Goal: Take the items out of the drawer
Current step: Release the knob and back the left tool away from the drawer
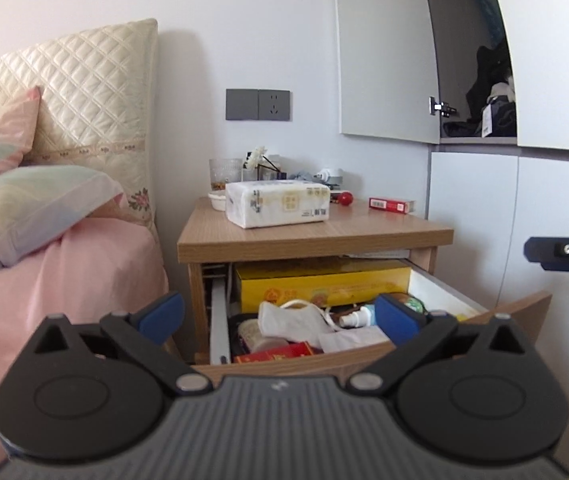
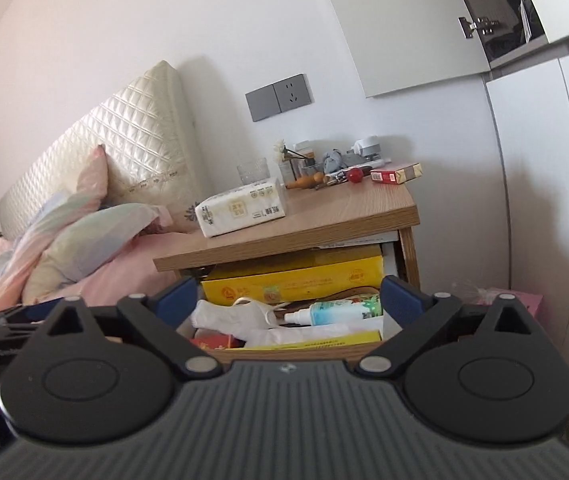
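The wooden nightstand's drawer (image 1: 284, 364) (image 2: 284, 354) stands pulled out and full. Inside lie a yellow box (image 1: 320, 284) (image 2: 296, 276), a white face mask (image 1: 292, 320) (image 2: 232, 316), a small spray bottle (image 1: 358, 316) (image 2: 332, 312) and a red packet (image 1: 276, 354) (image 2: 214, 342). My left gripper (image 1: 280, 316) hangs open in front of the drawer, above its front panel, holding nothing. My right gripper (image 2: 288, 300) is open too, just before the drawer, with nothing between its blue fingers (image 2: 400, 298). A part of the right gripper's body (image 1: 564, 254) shows at the right edge of the left wrist view.
On the nightstand top (image 1: 364, 232) (image 2: 344, 212) lie a tissue pack (image 1: 276, 202) (image 2: 242, 208), a red cigarette box (image 1: 390, 205) (image 2: 394, 174), a glass (image 1: 224, 172) and small clutter. A bed with pink sheets (image 1: 64, 280) is at the left; white wardrobe doors (image 1: 504, 220) at the right.
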Demonstrator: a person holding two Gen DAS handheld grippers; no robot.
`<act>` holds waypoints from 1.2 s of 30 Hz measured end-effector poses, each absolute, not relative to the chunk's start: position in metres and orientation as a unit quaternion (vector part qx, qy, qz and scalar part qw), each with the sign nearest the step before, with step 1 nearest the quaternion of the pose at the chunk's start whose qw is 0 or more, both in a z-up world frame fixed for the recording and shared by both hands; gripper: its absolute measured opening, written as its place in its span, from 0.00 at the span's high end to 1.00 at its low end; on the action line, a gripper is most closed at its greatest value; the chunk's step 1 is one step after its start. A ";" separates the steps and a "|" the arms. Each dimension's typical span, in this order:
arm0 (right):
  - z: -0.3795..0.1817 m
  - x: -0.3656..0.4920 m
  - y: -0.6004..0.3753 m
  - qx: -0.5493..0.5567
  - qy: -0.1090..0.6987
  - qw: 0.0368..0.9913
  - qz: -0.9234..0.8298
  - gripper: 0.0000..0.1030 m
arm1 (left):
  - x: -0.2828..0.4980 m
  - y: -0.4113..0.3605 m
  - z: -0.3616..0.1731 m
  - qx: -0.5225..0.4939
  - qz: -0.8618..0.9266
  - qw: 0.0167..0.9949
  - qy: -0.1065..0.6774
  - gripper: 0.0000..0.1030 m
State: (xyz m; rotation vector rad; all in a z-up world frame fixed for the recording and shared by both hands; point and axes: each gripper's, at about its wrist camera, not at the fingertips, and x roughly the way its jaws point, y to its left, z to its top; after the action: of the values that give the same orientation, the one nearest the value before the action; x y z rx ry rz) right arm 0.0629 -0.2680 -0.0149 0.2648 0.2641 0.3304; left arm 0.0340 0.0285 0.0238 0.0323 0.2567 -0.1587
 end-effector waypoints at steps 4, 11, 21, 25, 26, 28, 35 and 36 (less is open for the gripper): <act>-0.018 0.072 -0.266 0.137 0.120 0.968 0.174 0.00 | 0.037 0.033 0.022 0.025 -0.080 0.991 0.109 0.00; -0.023 0.085 -0.270 0.129 0.078 0.973 0.176 0.00 | 0.055 0.054 0.020 0.009 -0.065 0.992 0.105 0.00; -0.024 0.092 -0.285 0.107 0.045 0.978 0.176 0.00 | 0.076 0.067 0.015 -0.003 -0.056 0.994 0.094 0.00; -0.022 0.089 -0.289 0.120 0.049 0.976 0.175 0.00 | 0.071 0.059 0.016 -0.003 -0.067 0.993 0.097 0.00; -0.022 0.089 -0.290 0.123 0.050 0.976 0.175 0.00 | 0.069 0.057 0.016 -0.003 -0.070 0.993 0.097 0.00; -0.021 0.087 -0.292 0.129 0.052 0.975 0.175 0.00 | 0.065 0.053 0.017 -0.005 -0.078 0.992 0.099 0.00; -0.020 0.078 -0.285 0.124 0.058 0.973 0.184 0.00 | 0.055 0.040 0.017 -0.002 -0.090 0.992 0.093 0.00; -0.018 0.080 -0.284 0.118 0.065 0.973 0.189 0.00 | 0.055 0.039 0.017 -0.003 -0.091 0.991 0.094 0.00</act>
State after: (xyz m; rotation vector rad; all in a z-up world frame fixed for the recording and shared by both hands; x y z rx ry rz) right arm 0.0795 -0.2837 -0.0184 0.2386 0.1318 0.3815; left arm 0.0547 0.0390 0.0167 -0.0066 0.1882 -0.1823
